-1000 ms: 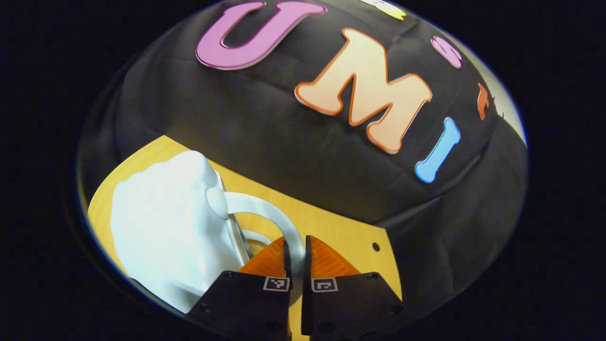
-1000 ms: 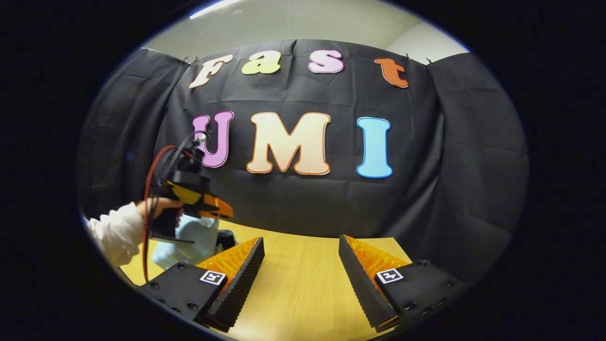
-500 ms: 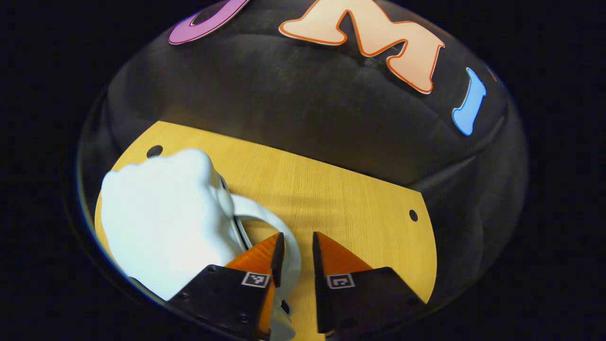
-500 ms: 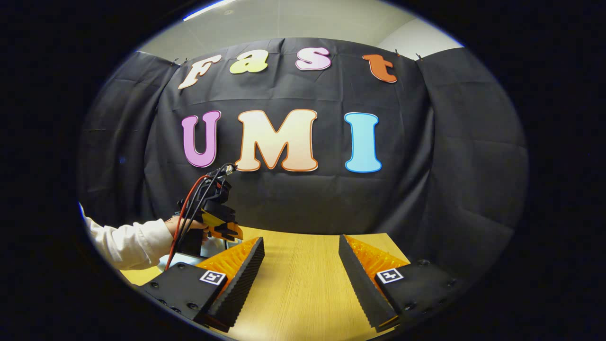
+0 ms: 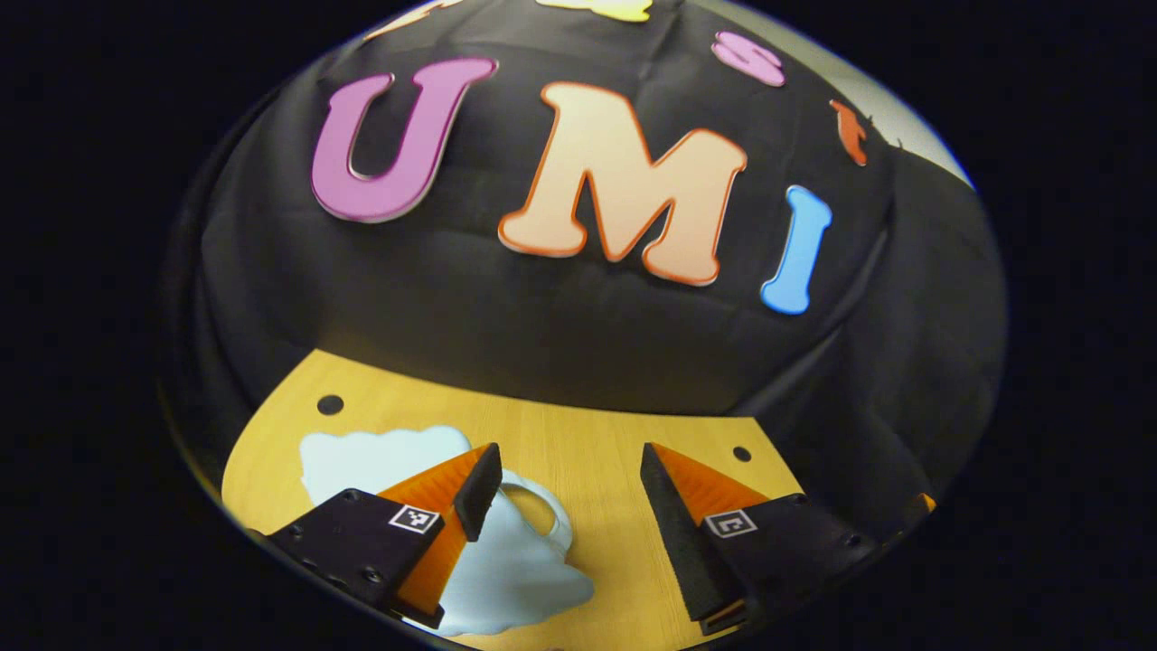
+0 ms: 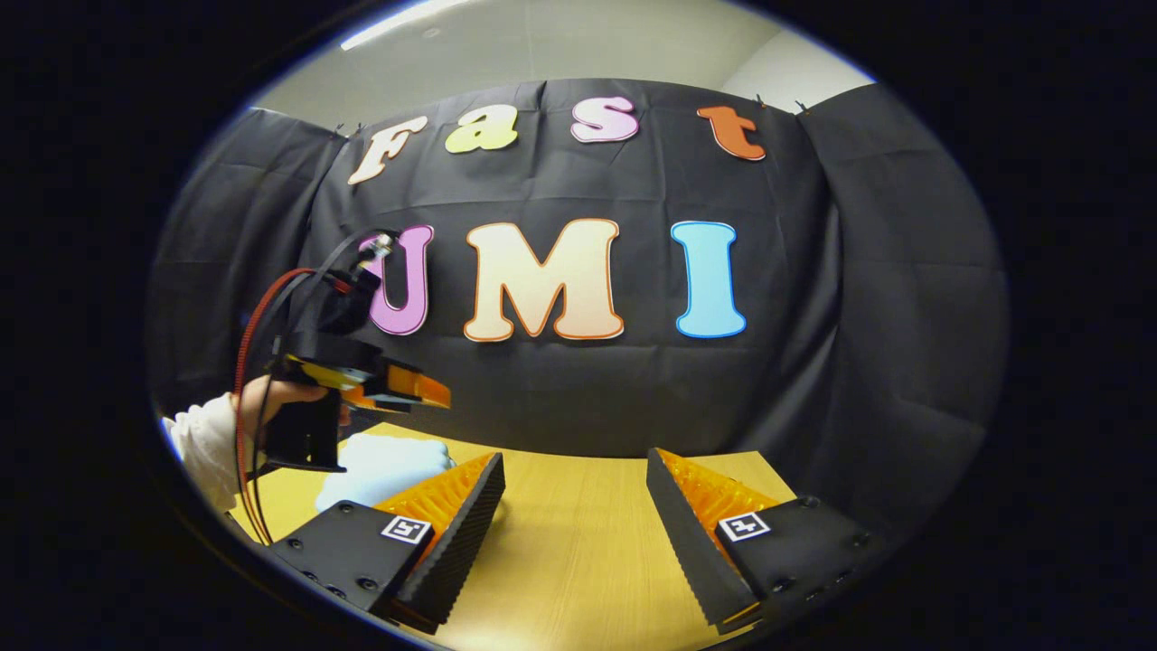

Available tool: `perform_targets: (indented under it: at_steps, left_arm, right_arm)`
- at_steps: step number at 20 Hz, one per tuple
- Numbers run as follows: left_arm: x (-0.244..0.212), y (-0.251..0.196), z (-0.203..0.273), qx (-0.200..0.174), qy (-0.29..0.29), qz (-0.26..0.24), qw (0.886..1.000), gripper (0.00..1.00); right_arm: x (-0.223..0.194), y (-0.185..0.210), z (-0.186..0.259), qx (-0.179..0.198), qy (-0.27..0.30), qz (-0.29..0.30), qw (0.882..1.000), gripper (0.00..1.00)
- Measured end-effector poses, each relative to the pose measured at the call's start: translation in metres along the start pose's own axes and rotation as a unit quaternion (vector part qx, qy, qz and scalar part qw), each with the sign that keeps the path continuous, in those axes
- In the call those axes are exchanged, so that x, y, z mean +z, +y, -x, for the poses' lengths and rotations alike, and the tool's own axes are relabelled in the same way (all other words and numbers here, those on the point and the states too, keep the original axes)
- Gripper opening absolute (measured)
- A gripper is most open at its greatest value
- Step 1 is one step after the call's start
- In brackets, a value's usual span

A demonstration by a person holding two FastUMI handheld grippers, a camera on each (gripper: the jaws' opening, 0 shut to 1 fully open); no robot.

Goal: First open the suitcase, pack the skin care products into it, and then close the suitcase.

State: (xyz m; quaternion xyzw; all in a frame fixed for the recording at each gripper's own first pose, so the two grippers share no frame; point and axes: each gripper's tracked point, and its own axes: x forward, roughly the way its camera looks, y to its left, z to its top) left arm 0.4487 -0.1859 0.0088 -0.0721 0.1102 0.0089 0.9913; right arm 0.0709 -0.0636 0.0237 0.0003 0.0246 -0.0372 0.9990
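Wooden table (image 5: 597, 452), pale, probably closed suitcase (image 5: 380, 457)

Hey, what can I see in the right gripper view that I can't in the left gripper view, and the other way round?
Right gripper view: a hand in a white sleeve holding the left gripper above the table, its red cable, the ceiling, and the open right gripper.
Left gripper view: its own open fingers, the looped handle and two holes.
Both: the pale blue suitcase, table and black cloth wall.
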Motion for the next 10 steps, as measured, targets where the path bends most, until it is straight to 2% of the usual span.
perform_targets:
  at_steps: [5,7,10]
  left_arm:
    - [0.044,-0.001,0.084,-0.004,-0.118,-0.009,0.993,0.96]
    - [0.041,0.005,0.112,0.006,-0.143,-0.008,0.99,0.95]
    - [0.02,0.023,0.133,0.044,-0.153,-0.034,0.987,0.95]
  right_arm:
    - [0.007,0.009,0.011,0.009,-0.013,-0.003,1.0,0.99]
    - [0.01,0.012,0.015,0.008,-0.02,0.002,1.0,1.0]
    - [0.015,0.016,0.021,0.006,-0.03,0.003,1.0,0.99]
